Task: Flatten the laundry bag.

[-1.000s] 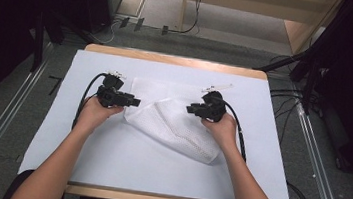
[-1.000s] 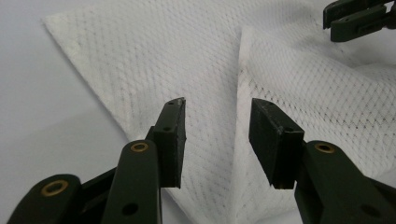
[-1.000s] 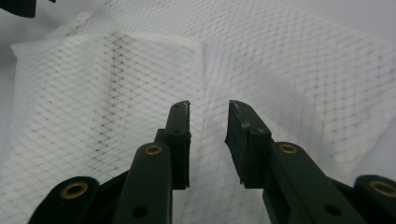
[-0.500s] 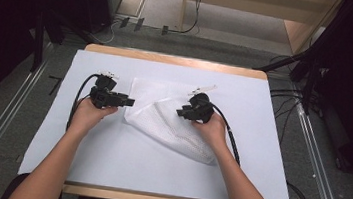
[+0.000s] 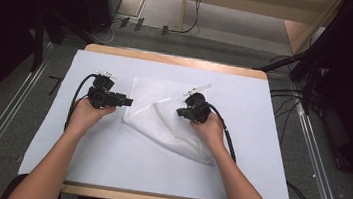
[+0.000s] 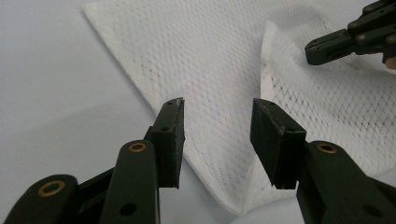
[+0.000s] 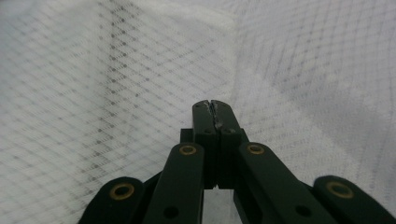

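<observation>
A white mesh cloth (image 5: 165,116) lies partly folded near the middle of a table (image 5: 259,154) covered in pale blue-grey, one flap turned over on itself. Bare surface surrounds the cloth on every side, widest toward the person's edge and the right; the wooden rim shows along the far and near edges.

In the right gripper view the mesh (image 7: 93,93) is blurred, and whether any thread is caught between the jaw tips cannot be made out.

The left gripper (image 5: 126,102) hovers at the cloth's left edge with its jaws apart, nothing between them; in its own view the cloth's folded corner (image 6: 243,205) lies below the gap. The right gripper (image 5: 181,113) sits over the cloth's middle fold, its jaws having just closed together, tips pressed tight.
</observation>
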The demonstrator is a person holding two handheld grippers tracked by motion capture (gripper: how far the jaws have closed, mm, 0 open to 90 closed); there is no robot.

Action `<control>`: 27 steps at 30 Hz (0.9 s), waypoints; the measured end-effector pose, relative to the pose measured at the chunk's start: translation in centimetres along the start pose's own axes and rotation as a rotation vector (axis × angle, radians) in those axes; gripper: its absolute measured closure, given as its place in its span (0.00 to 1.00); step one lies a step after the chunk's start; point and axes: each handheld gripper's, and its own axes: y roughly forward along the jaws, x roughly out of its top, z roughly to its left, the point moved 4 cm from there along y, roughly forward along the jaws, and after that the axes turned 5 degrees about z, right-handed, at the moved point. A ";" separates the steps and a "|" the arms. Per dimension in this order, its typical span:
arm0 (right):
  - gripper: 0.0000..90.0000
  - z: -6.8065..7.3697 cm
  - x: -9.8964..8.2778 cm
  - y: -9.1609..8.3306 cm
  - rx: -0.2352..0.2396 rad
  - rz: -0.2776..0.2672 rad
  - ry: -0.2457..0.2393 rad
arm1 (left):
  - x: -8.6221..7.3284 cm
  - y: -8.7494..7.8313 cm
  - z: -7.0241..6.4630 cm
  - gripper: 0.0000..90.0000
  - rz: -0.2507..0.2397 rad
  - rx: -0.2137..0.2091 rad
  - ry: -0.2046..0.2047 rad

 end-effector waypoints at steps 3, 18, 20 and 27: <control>1.00 0.5 0.4 -0.9 0.020 -0.029 -0.005 | 0.0 -0.1 0.1 0.62 -0.001 0.003 -0.003; 1.00 3.9 0.6 -5.0 0.118 -0.109 -0.059 | 0.0 -0.3 0.4 0.62 -0.002 0.004 -0.004; 1.00 4.6 0.3 -5.4 0.129 -0.112 -0.063 | 0.0 -0.4 0.4 0.62 -0.003 0.005 -0.006; 1.00 7.2 -0.5 -6.6 0.148 -0.137 -0.097 | 0.2 -0.3 0.5 0.62 -0.003 0.009 -0.001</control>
